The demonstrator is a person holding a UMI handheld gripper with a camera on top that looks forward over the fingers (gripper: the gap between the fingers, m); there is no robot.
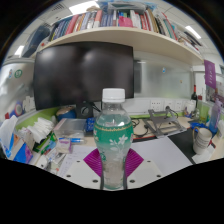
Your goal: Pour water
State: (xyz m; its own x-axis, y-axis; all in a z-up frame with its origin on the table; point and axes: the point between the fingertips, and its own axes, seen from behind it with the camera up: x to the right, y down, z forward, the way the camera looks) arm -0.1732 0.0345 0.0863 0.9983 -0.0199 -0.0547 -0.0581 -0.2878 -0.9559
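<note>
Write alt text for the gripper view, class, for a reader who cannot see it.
A clear water bottle with a white cap stands between the gripper's pink-padded fingers on a white desk. Behind it are a dark monitor and a bookshelf.

A cluttered desk (60, 140) holds a dark monitor (83, 75) beneath a book-filled shelf (110, 35) and ceiling lights (85, 7).

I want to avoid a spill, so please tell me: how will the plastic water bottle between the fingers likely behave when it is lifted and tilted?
The water bottle looks thin-walled and clear, so it may dent under a firm squeeze. It is tall and narrow, so it probably tips easily if nudged. Its white cap is still on, so nothing should spill yet. The gripper has its pads beside the bottle's lower part.
</note>
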